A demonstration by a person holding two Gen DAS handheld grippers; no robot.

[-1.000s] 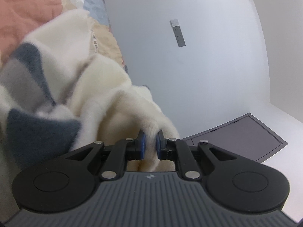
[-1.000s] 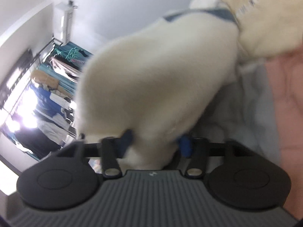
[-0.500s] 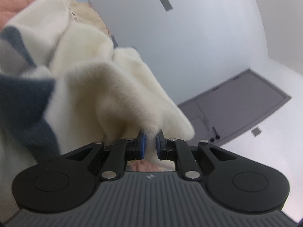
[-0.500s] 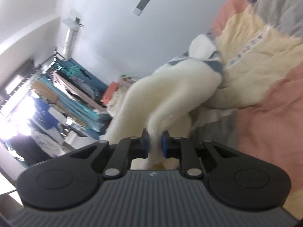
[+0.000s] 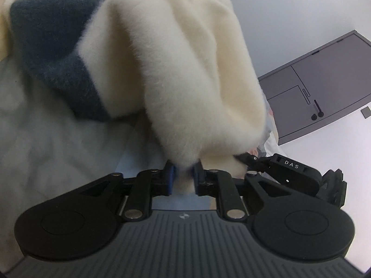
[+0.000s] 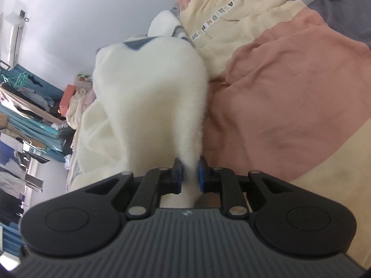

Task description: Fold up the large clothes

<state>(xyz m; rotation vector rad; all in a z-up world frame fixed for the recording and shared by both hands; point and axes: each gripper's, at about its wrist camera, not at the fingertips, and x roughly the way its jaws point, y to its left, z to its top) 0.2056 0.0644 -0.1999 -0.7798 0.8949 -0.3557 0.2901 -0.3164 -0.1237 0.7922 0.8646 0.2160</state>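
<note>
- The left gripper [image 5: 183, 176] is nearest in its own view; its jaws have just been opening a little, and a fold of the fluffy cream garment [image 5: 185, 74] is between the blue pads [image 5: 171, 173].
- Whether these pads press the fleece or only stand beside it, I cannot tell with certainty; the cloth fills the gap between them.
- Just to the right of the left gripper, part of the other black tool [image 5: 292, 173] comes into view, close under the same bunch of fleece.
- The right gripper [image 6: 189, 173] is clenched on a narrow tail of the garment [image 6: 150, 88]; the pads [image 6: 202, 173] squeeze the fleece from both sides.
- The garment hangs bunched between the two grippers and rises away from them in thick folds.
- A dark blue band [image 5: 55, 53] of the garment lies to the left of the cream part in the left view, with some grey above it.
- Under and behind the garment is a bed cover [image 6: 289, 92] with pink, pale yellow and grey patches; the garment touches it on the pale yellow patch.
- Farther away, in the right view, a rack with clothes [image 6: 27, 106] stands at the left, and a white box [image 6: 15, 34] is on the pale wall.
- In the left view a grey door [image 5: 324, 81] shows at the right.
</note>
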